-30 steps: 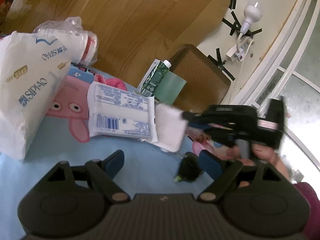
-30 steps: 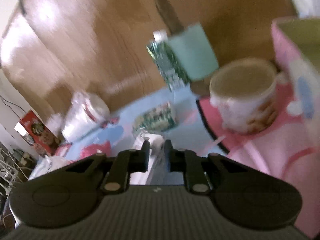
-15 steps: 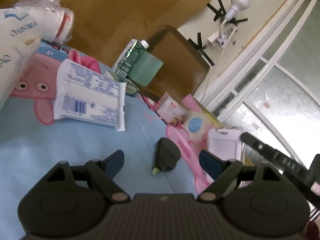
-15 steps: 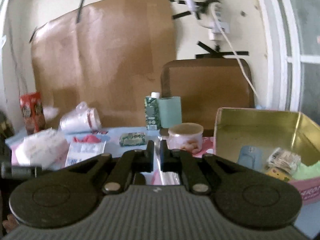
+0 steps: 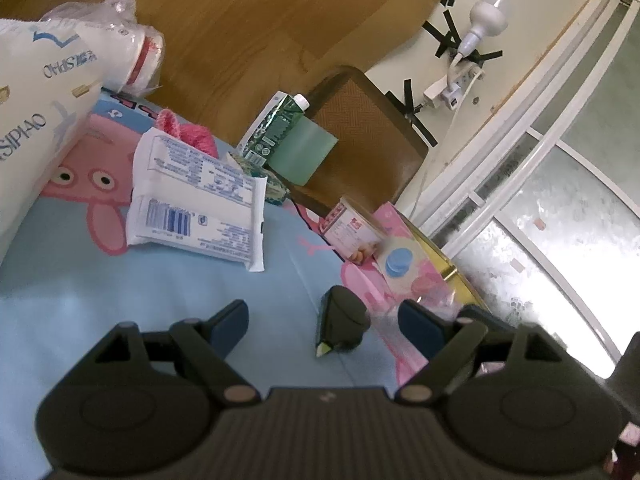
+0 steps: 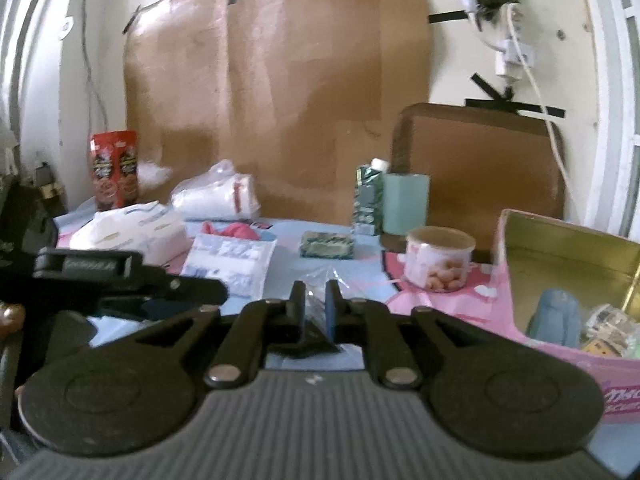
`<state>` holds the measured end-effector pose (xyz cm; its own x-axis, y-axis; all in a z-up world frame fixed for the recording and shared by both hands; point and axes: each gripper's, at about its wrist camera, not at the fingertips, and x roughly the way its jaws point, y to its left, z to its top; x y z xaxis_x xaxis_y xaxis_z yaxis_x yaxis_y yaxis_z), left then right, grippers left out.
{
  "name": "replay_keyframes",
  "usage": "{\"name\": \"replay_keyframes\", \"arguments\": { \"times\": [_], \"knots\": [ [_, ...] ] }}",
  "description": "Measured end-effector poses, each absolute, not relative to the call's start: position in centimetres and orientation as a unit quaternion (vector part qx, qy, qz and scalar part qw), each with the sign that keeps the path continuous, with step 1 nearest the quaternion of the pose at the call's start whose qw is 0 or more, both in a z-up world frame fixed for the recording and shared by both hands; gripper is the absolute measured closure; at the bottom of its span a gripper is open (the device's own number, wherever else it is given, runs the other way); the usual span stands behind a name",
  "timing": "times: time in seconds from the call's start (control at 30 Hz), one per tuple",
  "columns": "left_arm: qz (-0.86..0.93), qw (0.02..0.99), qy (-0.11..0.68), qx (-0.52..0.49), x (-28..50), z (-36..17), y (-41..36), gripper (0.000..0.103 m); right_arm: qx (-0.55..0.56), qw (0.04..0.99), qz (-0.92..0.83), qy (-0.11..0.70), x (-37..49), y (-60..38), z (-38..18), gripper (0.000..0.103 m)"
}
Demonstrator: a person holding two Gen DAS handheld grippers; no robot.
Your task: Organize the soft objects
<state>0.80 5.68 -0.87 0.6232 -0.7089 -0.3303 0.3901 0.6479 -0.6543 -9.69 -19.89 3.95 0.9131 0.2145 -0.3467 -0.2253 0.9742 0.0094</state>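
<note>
Partly hidden, clear wrapper (image 6: 320, 280) between right claw (image 6: 316, 300).

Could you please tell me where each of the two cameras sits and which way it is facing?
Left wrist: sits on the left gripper, looking down over the blue cartoon cloth at a white tissue pack; its open fingers show.
Right wrist: sits on the right gripper, facing level towards the brown cardboard sheet on the wall; its near-shut fingers show, with the left gripper at left.
Shared: the green drink carton and the round snack tub.
</note>
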Motion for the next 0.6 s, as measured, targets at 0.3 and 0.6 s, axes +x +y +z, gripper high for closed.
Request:
{"name": "replay_keyframes", "arguments": {
  "times": [0.3, 0.6],
  "knots": [
    [-0.316, 0.859, 0.293, -0.277, 0.9, -1.0, 6.0, 0.016, -0.031, 0.966, 0.177, 0.185, -11.3, -18.6, 3.9, 0.057],
    [-0.315, 0.867, 0.292, -0.253, 0.8, -0.7, 5.6, 0.016, -0.008, 0.972, 0.138, 0.191, -11.5, -20.6, 3.6, 0.057]
  ]
}}
